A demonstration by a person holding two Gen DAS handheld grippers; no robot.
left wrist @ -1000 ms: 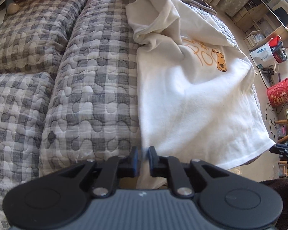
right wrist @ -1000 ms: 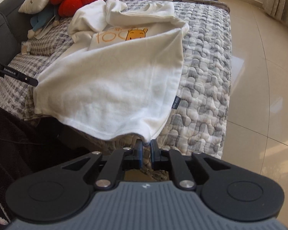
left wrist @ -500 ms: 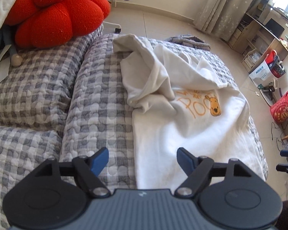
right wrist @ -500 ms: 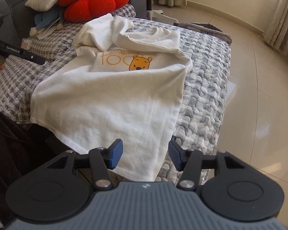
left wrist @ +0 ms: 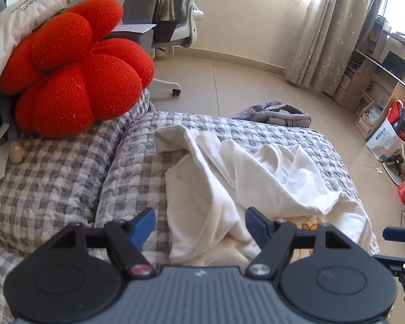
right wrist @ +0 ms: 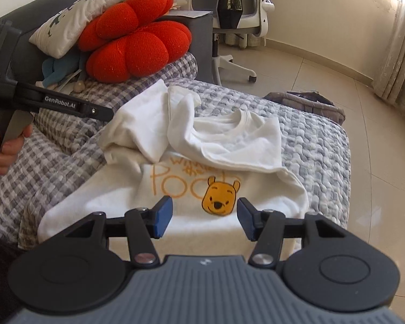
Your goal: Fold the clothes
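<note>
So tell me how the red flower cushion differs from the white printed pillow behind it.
The red flower cushion is plump and lobed like petals, with a knitted-looking surface; the white printed pillow is flatter, rectangular and smooth. The cushion is plain red; the pillow carries dark lettering and a dark print. The cushion sits in front, the pillow tilted behind it and partly covered. Both rest at the sofa's back end, away from the white T-shirt.

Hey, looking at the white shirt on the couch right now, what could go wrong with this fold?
1. The white shirt has its top bunched over the print, with a sleeve twisted; folding on top could lock in creases.
2. Its right edge lies near the edge of the quilted cover, so a tug may slide it off.
3. The left claw is closing and may pinch extra layers.
</note>
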